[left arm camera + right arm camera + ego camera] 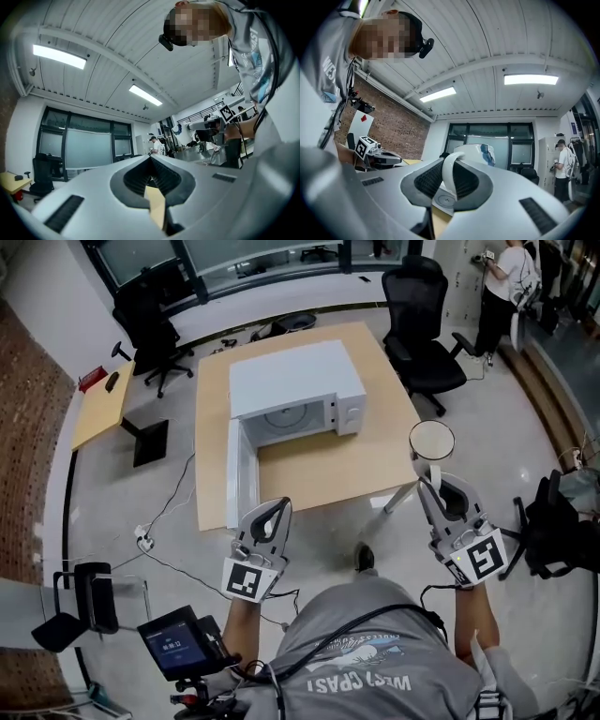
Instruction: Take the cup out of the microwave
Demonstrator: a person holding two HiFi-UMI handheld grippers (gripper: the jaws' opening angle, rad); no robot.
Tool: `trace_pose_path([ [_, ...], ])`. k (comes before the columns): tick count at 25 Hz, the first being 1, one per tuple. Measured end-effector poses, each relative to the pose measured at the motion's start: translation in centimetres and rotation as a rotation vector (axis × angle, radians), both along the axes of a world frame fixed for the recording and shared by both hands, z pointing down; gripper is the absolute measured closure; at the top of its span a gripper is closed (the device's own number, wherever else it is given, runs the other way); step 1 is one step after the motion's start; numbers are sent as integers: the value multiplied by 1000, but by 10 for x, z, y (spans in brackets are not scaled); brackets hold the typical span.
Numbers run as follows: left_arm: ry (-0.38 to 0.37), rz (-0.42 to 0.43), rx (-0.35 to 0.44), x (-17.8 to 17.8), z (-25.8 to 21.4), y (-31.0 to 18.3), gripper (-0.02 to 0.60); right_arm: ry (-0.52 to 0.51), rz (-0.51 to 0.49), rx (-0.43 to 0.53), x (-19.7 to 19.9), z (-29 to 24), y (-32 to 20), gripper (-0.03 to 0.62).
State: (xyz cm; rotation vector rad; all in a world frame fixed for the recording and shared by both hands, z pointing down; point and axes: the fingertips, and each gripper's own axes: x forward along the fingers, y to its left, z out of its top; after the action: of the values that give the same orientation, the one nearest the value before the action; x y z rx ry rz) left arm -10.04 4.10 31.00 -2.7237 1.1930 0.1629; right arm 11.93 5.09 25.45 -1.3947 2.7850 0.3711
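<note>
The white cup hangs in the air to the right of the table, clear of the microwave. My right gripper is shut on its handle, and the cup's body shows just past the jaws in the right gripper view. The microwave stands on the wooden table with its door swung open towards me, and the cavity shows only the turntable. My left gripper is held near the table's front edge, below the open door; its jaws meet at the tips with nothing between them.
Black office chairs stand behind the table at the right and at the far left. A small wooden desk is at the left. A person stands at the far right. Cables run across the floor.
</note>
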Motion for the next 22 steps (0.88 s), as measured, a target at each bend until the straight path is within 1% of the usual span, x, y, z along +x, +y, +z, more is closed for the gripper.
trace_pose_path([
  [8,-12,9,-28,22,11,-20,555,-10,1,-19,22,9,-19,536],
  [15,-21,-6,-47,31,21,-40,555,-10,-4,-53,33,29,-50,536],
  [22,-28,-26,-67,35,26,-60,555,-10,-16,-64,39,40,-83,536],
])
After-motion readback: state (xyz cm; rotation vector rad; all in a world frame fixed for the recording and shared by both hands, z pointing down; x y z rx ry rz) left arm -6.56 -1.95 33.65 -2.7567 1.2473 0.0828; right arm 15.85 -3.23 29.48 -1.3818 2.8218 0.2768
